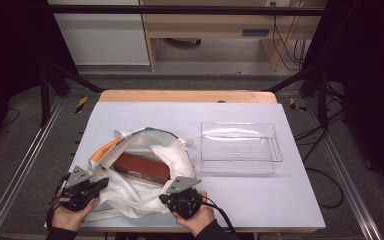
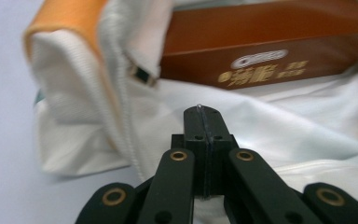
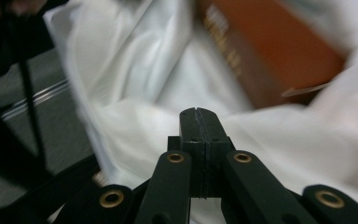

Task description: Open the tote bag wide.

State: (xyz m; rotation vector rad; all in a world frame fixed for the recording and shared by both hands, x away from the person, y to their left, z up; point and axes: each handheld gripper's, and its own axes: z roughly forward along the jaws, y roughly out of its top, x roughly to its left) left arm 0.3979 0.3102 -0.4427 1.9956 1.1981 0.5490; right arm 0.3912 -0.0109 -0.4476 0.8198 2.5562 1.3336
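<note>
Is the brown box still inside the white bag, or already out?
Inside. The brown rectangular cardboard box lies in the open mouth of the white cloth bag, fabric folded around it.

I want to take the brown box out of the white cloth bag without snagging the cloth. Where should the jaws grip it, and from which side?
Probably best to grip the brown box across its narrow width, near the middle of its long, flat top, coming down from above through the open mouth of the white cloth bag. The box lies flat with its top bare, while cloth crowds its ends.
</note>
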